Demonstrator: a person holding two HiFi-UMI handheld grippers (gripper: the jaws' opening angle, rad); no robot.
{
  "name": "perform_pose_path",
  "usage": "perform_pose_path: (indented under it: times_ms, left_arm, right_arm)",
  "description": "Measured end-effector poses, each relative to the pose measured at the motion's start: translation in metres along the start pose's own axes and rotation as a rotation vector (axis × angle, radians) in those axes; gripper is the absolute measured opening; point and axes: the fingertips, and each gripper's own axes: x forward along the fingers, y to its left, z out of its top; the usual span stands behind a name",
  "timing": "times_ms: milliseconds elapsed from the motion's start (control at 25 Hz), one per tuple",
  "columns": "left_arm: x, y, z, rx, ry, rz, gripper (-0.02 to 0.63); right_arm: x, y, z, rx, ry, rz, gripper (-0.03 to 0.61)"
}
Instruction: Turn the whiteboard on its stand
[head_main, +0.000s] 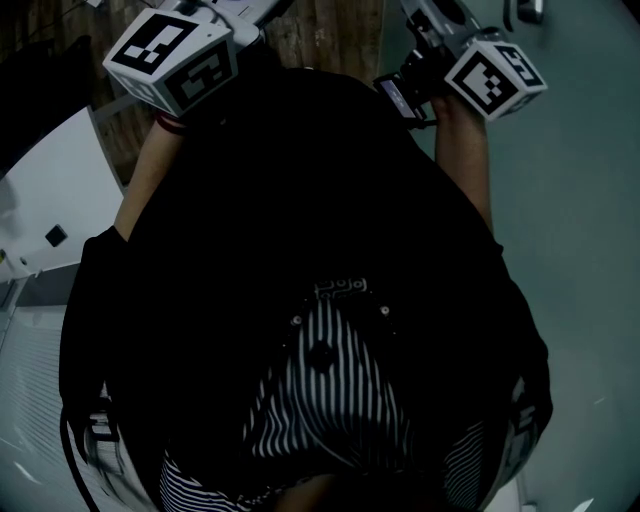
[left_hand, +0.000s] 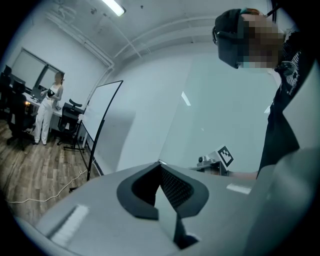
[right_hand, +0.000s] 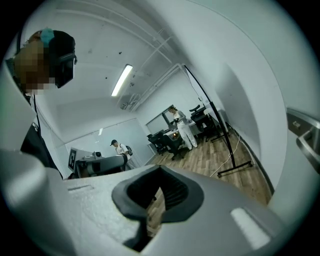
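Note:
In the left gripper view the whiteboard (left_hand: 104, 120) stands in its black frame on a stand, to the left over the wood floor. In the right gripper view the whiteboard (right_hand: 240, 100) rises close at the right, its stand foot (right_hand: 235, 168) on the floor. My left gripper (left_hand: 160, 164) is shut with nothing between its jaws and points away from the board. My right gripper (right_hand: 160, 167) is likewise shut and empty. In the head view both marker cubes, left (head_main: 175, 55) and right (head_main: 495, 78), are held up in front of my dark shirt; the jaw tips are out of that view.
Office chairs and desks (left_hand: 20, 117) stand at the far end of the room. A person in white (left_hand: 47, 112) stands by them, and another in a cap (right_hand: 119, 147) is further back. A cable (left_hand: 45, 189) lies on the wood floor near the stand. A pale wall (left_hand: 220, 110) is close ahead.

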Motion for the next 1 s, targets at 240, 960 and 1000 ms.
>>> perform_pose_path:
  times_ms: [240, 960, 1000]
  left_arm:
    - [0.005, 0.057, 0.027, -0.023, -0.037, -0.009, -0.002]
    - [0.022, 0.185, 0.032, -0.021, 0.098, -0.177, -0.003]
    - [0.022, 0.185, 0.032, -0.016, 0.099, -0.180, -0.003]
  right_arm:
    - [0.059, 0.000, 0.028, -0.039, 0.015, 0.002, 0.000]
    - [0.184, -0.032, 0.065, -0.068, -0.006, -0.138, 0.000]
    - [0.184, -0.033, 0.063, -0.067, -0.005, -0.142, 0.000]
